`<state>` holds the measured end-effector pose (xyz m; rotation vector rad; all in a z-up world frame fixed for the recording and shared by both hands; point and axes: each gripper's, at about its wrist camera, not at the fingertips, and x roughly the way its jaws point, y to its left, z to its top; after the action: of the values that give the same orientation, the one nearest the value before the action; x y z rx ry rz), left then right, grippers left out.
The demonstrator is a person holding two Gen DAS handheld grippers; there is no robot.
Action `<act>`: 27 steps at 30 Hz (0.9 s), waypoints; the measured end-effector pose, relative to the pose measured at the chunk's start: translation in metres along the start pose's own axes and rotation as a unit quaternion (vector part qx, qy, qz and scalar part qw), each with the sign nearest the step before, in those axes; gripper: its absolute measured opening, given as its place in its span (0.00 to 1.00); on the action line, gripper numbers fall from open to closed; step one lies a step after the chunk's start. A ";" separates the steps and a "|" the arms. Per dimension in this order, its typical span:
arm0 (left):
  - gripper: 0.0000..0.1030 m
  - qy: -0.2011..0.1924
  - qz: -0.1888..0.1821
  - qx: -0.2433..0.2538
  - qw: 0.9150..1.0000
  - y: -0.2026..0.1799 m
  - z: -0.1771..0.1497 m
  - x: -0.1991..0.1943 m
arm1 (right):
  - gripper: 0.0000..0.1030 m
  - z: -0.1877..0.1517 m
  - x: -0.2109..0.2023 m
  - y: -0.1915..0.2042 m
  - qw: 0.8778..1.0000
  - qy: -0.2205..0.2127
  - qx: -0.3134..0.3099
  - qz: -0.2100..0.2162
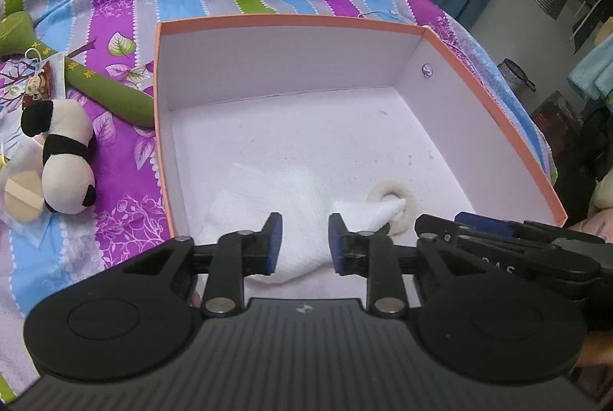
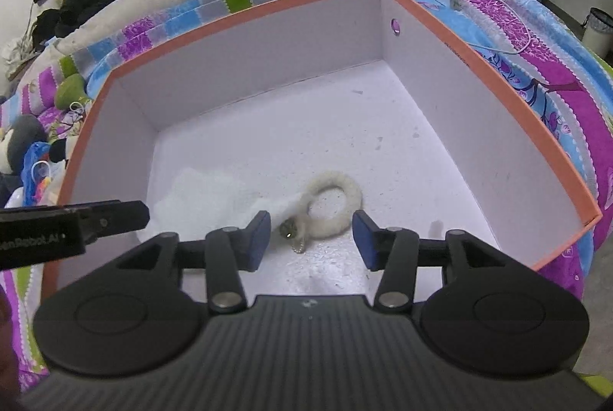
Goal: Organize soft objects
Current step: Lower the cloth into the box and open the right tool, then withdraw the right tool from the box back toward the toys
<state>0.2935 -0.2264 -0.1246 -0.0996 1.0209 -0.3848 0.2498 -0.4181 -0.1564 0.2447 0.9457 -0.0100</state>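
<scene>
White towel lies in the box, directly ahead of your left gripper, jaws spread, empty. Your right gripper, also spread, faces the ring.

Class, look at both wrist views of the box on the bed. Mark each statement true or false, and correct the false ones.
1. A white cloth lies inside the box. True.
2. The panda toy is inside the box. False: it lies on the bedspread, outside the box's left wall.
3. The right gripper is shut on the fluffy ring. False: its jaws are open, with the ring lying on the box floor between and beyond them.
4. The left gripper is open above the cloth. True.
5. The box has a lid on it. False: it is open on top, its white inside showing.
</scene>
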 end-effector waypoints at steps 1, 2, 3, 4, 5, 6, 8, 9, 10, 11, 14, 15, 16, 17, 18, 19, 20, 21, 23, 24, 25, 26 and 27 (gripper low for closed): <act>0.34 0.000 0.001 0.001 1.000 0.000 0.000 -0.001 | 0.48 0.000 -0.001 -0.001 1.000 -0.001 0.002 0.001; 0.36 -0.002 0.001 0.002 1.000 -0.001 0.000 -0.003 | 0.48 0.000 -0.003 0.000 1.000 -0.003 0.004 0.002; 0.39 -0.004 0.000 0.003 1.000 -0.001 -0.001 -0.005 | 0.48 -0.001 -0.005 0.000 1.000 -0.004 0.004 0.002; 0.39 -0.008 0.000 0.004 1.000 -0.002 -0.001 -0.009 | 0.48 -0.001 -0.007 0.001 1.000 -0.006 0.003 0.002; 0.39 -0.012 0.000 0.005 1.000 -0.003 -0.001 -0.013 | 0.48 -0.001 -0.010 0.001 1.000 -0.008 0.003 0.003; 0.39 -0.014 0.001 0.006 1.000 -0.003 -0.002 -0.016 | 0.48 -0.002 -0.013 0.002 1.000 -0.010 0.002 0.003; 0.39 -0.021 0.001 0.007 1.000 -0.005 -0.003 -0.027 | 0.48 -0.004 -0.021 0.004 1.000 -0.015 0.000 0.005; 0.39 -0.024 0.001 0.008 1.000 -0.006 -0.004 -0.032 | 0.48 -0.004 -0.024 0.005 1.000 -0.018 -0.001 0.006; 0.39 -0.028 0.001 0.008 1.000 -0.006 -0.005 -0.037 | 0.48 -0.006 -0.028 0.006 1.000 -0.019 -0.001 0.007; 0.39 -0.031 0.001 0.009 0.999 -0.007 -0.007 -0.042 | 0.49 -0.007 -0.033 0.007 1.000 -0.020 0.001 0.009; 0.39 -0.043 0.003 0.013 0.999 -0.010 -0.012 -0.060 | 0.49 -0.013 -0.046 0.012 1.000 -0.026 0.001 0.015; 0.39 -0.047 0.003 0.013 0.999 -0.011 -0.014 -0.067 | 0.49 -0.015 -0.051 0.014 0.999 -0.029 -0.002 0.015; 0.39 -0.051 0.003 0.014 0.999 -0.011 -0.017 -0.074 | 0.49 -0.018 -0.055 0.016 0.999 -0.031 -0.004 0.015; 0.39 -0.056 0.004 0.015 0.998 -0.012 -0.020 -0.082 | 0.49 -0.019 -0.060 0.018 0.999 -0.034 -0.006 0.017; 0.39 -0.059 0.005 0.016 0.998 -0.012 -0.022 -0.088 | 0.49 -0.022 -0.065 0.020 0.999 -0.037 -0.007 0.019; 0.39 -0.063 0.005 0.017 0.998 -0.013 -0.026 -0.096 | 0.49 -0.024 -0.070 0.022 0.999 -0.040 -0.008 0.020; 0.39 -0.067 0.006 0.017 0.998 -0.013 -0.029 -0.103 | 0.49 -0.027 -0.076 0.023 0.999 -0.043 -0.010 0.021; 0.39 -0.070 0.006 0.017 0.997 -0.013 -0.032 -0.110 | 0.49 -0.029 -0.081 0.026 0.999 -0.046 -0.012 0.022; 0.39 -0.077 0.006 0.018 0.997 -0.013 -0.040 -0.124 | 0.49 -0.034 -0.093 0.031 0.998 -0.053 -0.016 0.024; 0.39 -0.080 0.006 0.018 0.997 -0.013 -0.044 -0.131 | 0.49 -0.036 -0.099 0.033 0.998 -0.057 -0.018 0.025; 0.39 -0.083 0.006 0.017 0.996 -0.012 -0.048 -0.138 | 0.49 -0.039 -0.105 0.036 0.998 -0.060 -0.019 0.026; 0.39 -0.086 0.006 0.016 0.996 -0.012 -0.052 -0.145 | 0.49 -0.042 -0.110 0.038 0.997 -0.064 -0.021 0.027; 0.39 -0.089 0.006 0.016 0.996 -0.011 -0.056 -0.152 | 0.49 -0.044 -0.116 0.041 0.997 -0.067 -0.023 0.028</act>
<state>0.1726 -0.1768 -0.0274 -0.0973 0.8381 -0.3750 0.1510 -0.3804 -0.0797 0.2261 0.8035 0.0465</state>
